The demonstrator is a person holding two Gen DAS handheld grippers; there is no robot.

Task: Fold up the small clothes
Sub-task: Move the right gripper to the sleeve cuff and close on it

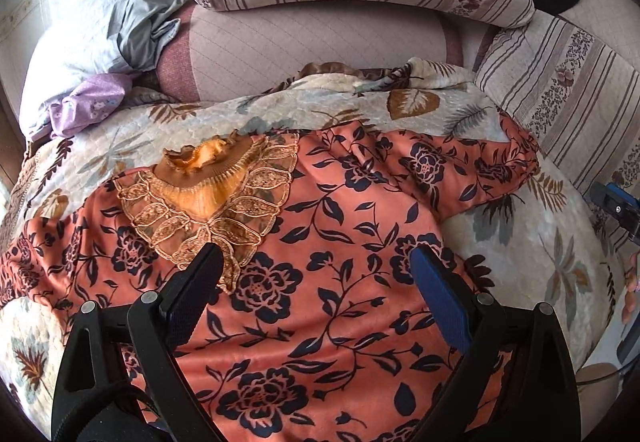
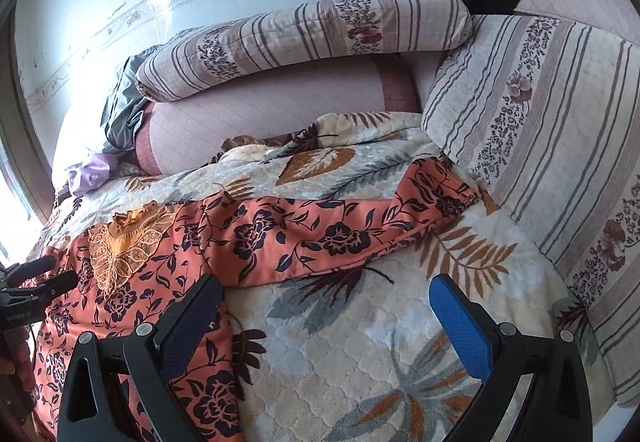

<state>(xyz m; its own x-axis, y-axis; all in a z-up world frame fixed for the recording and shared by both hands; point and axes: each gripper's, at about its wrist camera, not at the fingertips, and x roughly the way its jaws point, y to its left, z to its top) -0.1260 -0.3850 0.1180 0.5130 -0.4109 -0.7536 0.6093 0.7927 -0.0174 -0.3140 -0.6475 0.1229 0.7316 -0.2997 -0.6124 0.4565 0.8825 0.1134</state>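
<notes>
Both pairs of jaws are standing spread, pinching nothing. We are hovering the left gripper [image 1: 316, 266] over the orange floral top [image 1: 320, 242], lying flat, unfolded on the bed [image 2: 360, 342]; right gripper [image 2: 326, 294] near its sleeve [image 2: 340, 226]. Folding is not yet begun.

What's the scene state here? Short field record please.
garment: orange floral top, spread flat, lace collar up
surface: leaf-print blanket
sleeve: one sleeve stretched out sideways
left hand-held gripper: open, over the top's body
right hand-held gripper: open, over the blanket by the top's edge
folds: none visible
</notes>
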